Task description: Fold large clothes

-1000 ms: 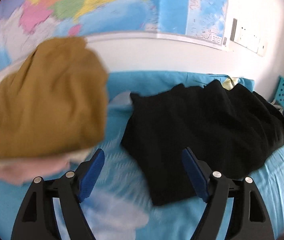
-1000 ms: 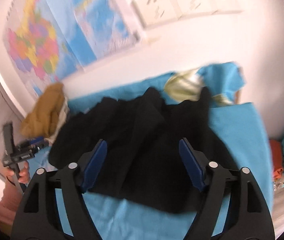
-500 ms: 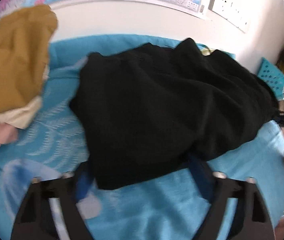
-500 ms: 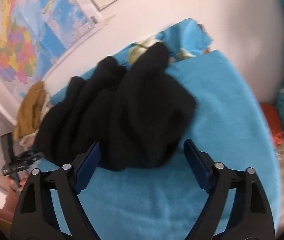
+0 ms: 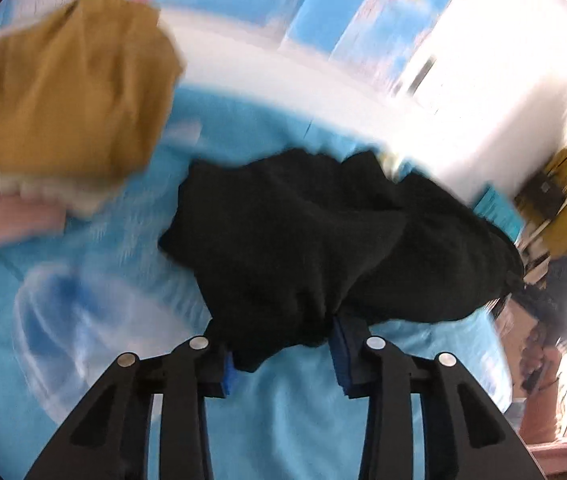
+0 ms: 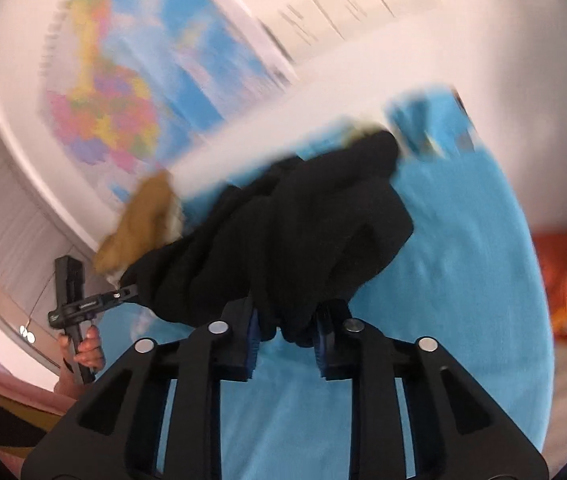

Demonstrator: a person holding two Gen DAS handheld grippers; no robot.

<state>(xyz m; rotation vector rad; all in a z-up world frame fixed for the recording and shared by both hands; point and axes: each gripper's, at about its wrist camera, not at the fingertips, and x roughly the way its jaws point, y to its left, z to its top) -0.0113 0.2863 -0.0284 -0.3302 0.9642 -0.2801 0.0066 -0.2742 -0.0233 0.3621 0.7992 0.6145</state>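
Left gripper (image 5: 283,356): your jaws have just been closing and now pinch a bunched corner of the black garment (image 5: 323,240) between the blue pads. Hold looks partial; cloth spills over the left pad.

Right gripper (image 6: 285,338): your jaws have likewise just been closing, and now stand narrow on another gathered edge of the same garment (image 6: 295,232).

Black garment: large, dark, matte, crumpled in a loose heap on the blue bedspread (image 5: 83,300), near the wall, between your two grippers. You can expect it to handle soft and limp, with no stiffness to hold a shape; probably fairly light, but bulky enough to sag and drag when lifted. It is not fragile. Layers may slip past each other, so you may be holding more than one thickness.

Where to take hold: seek a hem or corner, one per gripper, well apart, so the cloth can spread flat.

Also present: mustard-coloured clothing (image 5: 55,88), piled at the left, apart from the garment.
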